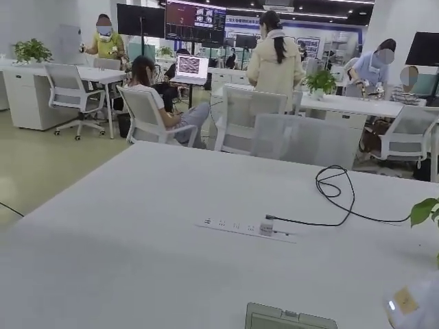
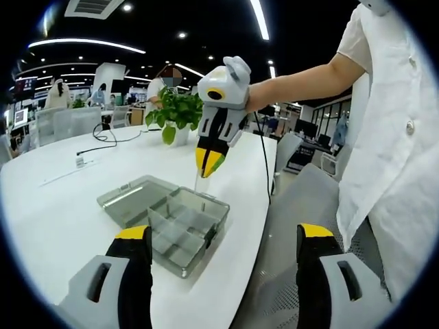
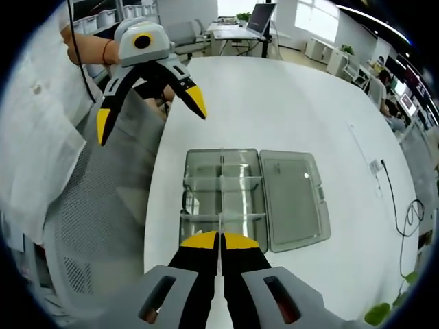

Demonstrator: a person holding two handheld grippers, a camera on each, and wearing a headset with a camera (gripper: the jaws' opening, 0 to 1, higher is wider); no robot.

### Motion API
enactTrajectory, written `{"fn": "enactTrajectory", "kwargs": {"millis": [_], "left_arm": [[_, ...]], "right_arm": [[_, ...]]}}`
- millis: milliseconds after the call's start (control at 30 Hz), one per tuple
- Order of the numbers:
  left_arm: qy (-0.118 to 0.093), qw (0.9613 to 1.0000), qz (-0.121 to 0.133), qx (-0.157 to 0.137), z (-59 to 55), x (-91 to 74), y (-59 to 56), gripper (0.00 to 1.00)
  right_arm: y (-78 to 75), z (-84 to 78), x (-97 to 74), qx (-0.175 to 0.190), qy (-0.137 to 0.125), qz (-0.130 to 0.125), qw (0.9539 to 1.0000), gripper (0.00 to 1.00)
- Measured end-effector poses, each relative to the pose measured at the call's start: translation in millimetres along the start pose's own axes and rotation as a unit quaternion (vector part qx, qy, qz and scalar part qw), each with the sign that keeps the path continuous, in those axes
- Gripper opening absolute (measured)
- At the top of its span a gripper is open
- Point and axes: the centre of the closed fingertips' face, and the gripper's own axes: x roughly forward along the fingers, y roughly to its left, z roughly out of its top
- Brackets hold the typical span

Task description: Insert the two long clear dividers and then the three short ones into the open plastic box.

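Observation:
The clear plastic box (image 3: 206, 199) lies near the table's edge with its lid (image 3: 295, 195) folded open flat beside it. A long clear divider runs down its middle and two short cross pieces stand in it. My right gripper (image 3: 219, 240) is shut on a thin clear divider (image 3: 221, 219), seen edge-on, held upright over the box's near end. In the left gripper view the right gripper (image 2: 209, 163) hangs just above the box (image 2: 185, 223). My left gripper (image 2: 225, 232) is open and holds nothing. It hovers off the table's edge (image 3: 150, 115), apart from the box.
A power strip (image 1: 247, 226) with a black cable (image 1: 336, 192) lies mid-table, and a potted plant (image 2: 175, 113) stands at the far side. A grey mesh chair (image 3: 103, 205) sits against the table's edge by the box. People and office chairs are at the desks beyond.

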Motion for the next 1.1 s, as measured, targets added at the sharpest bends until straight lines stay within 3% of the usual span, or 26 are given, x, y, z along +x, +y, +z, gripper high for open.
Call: {"fn": "enactTrajectory", "kwargs": {"millis": [767, 1100], "left_arm": [[0.0, 1.0, -0.001, -0.008, -2.4, 1.0, -1.1, 0.86], [-0.001, 1.0, 0.0, -0.009, -3.1, -0.4, -2.7, 0.85]], "right_arm": [[-3.5, -8.7, 17.1, -0.002, 0.02, 0.008, 0.9998, 0.03], [-4.0, -10.0, 21.3, 0.013, 0.002, 0.021, 0.9997, 0.03]]}}
